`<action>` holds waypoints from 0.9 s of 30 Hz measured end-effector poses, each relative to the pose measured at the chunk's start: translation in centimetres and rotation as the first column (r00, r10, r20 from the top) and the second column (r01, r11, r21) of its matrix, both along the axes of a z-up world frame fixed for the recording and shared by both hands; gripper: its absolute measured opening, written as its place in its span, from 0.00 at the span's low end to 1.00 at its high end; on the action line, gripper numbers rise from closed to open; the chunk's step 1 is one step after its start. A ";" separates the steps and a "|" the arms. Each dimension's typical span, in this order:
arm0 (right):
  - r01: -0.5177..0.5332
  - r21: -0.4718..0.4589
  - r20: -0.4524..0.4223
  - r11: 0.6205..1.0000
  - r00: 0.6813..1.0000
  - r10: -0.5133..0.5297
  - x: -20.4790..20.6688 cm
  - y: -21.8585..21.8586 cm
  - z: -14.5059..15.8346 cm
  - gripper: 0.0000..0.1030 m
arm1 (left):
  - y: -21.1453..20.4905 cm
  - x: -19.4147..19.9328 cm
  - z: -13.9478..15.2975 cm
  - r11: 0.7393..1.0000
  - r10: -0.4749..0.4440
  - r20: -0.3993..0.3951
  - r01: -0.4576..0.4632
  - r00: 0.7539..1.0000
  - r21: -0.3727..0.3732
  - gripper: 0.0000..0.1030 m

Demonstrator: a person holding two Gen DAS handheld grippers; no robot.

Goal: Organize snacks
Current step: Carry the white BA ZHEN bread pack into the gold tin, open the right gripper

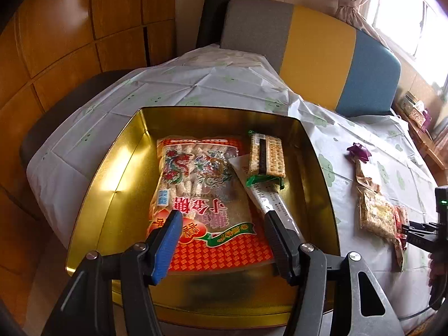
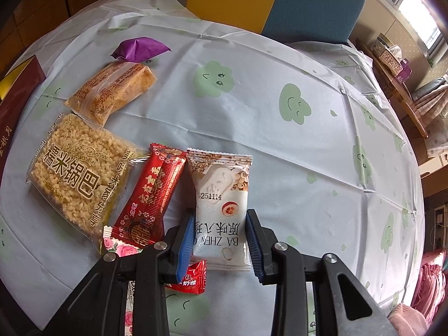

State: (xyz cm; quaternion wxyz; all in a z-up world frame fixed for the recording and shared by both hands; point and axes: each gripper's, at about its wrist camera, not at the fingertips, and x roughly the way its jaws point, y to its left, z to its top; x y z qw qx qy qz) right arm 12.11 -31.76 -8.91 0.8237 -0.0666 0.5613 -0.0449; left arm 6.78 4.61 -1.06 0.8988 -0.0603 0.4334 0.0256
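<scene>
A gold tin sits on the table and holds a large red candy bag, a cracker pack and a white stick pack. My left gripper is open above the candy bag, holding nothing. My right gripper has its pads on both sides of a white snack packet lying on the tablecloth. Next to the packet lie a red packet, a rice-cracker pack, an orange bar pack and a purple candy.
The tin's dark red edge shows at the left of the right wrist view. A small red packet lies under my right gripper. A grey, yellow and blue chair back stands behind the table. The tablecloth spreads to the right.
</scene>
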 end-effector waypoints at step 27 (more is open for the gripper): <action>-0.114 0.292 0.201 0.950 0.978 0.055 -2.0 6.2 9.4 0.32 | 4.0 -2.0 -1.2 0.997 0.078 -0.001 -0.078 0.997 0.027 0.60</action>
